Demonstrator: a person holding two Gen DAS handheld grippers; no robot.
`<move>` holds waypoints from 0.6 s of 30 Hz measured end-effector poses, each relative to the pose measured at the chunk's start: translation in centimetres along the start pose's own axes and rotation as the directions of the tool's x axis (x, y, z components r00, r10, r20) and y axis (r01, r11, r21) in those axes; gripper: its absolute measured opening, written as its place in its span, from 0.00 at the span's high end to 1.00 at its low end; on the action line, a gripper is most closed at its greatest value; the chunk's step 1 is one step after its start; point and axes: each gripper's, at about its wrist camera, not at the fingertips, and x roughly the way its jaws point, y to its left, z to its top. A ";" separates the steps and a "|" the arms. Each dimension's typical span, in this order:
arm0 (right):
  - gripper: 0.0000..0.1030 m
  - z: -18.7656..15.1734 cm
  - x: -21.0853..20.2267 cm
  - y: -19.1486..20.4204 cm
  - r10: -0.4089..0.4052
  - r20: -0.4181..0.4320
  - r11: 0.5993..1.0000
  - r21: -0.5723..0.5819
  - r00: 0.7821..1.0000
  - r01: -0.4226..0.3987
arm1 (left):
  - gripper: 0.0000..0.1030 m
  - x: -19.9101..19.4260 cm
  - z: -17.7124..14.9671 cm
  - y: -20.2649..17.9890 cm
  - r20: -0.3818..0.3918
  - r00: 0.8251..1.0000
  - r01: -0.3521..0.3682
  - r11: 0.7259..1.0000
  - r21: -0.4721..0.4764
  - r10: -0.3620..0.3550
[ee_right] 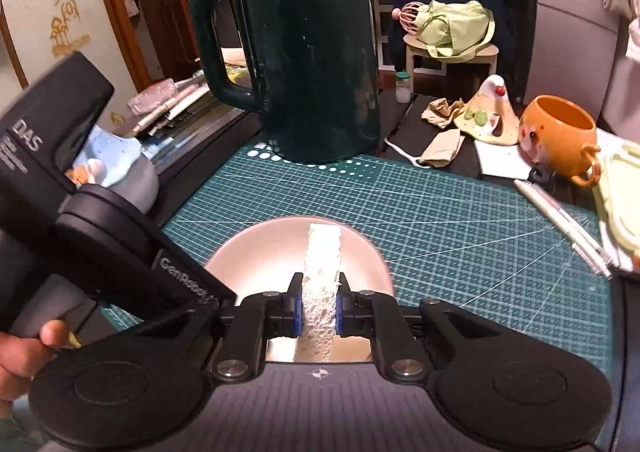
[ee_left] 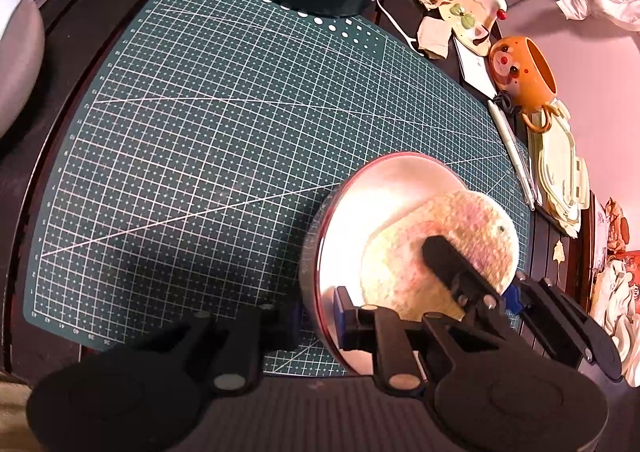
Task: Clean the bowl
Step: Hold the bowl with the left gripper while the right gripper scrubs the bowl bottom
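Your left tool (ee_left: 320, 322) is clamped on the rim of the bowl (ee_left: 384, 187): one blue pad sits inside the wall, the other outside it, at the bowl's near-left edge. The bowl is metal, tilted up on its side so that its open face turns toward the right in the left wrist view. It stands on the near right part of the green cutting mat (ee_left: 200, 131) that covers the bench (ee_left: 472, 63).

Your right tool (ee_right: 319, 306) is clamped on a round sponge (ee_left: 440, 244), held edge-on. In the right wrist view the sponge shows as a pale upright strip between the blue pads, reaching up over the bowl's interior. In the left wrist view its flat face lies inside the bowl, against the right half; contact with the metal I cannot confirm.

The right tool points steeply down into the bowl from the near right. The left tool's body crosses the left of the right wrist view, and your hand (ee_right: 24, 356) grips its handle at the near left edge.

A dark green kettle (ee_right: 316, 63) stands at the mat's far edge. An orange mug (ee_right: 558, 135) sits off the mat, far right.
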 end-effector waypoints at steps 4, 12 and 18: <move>0.88 0.3 -0.6 -0.1 -0.043 0.021 0.999 -0.010 0.999 0.043 | 0.85 -0.4 -0.2 2.0 -0.001 1.000 0.003 1.000 -0.006 -0.003; 0.88 1.7 -3.4 -0.1 -0.070 0.097 0.997 -0.024 0.993 0.073 | 0.85 -0.8 -1.1 6.6 -0.002 1.000 0.004 1.000 -0.009 -0.004; 0.88 1.9 -3.1 0.3 -0.006 0.071 1.000 0.001 0.997 0.006 | 0.84 -0.7 -0.9 4.0 -0.005 1.000 -0.002 1.000 -0.014 0.002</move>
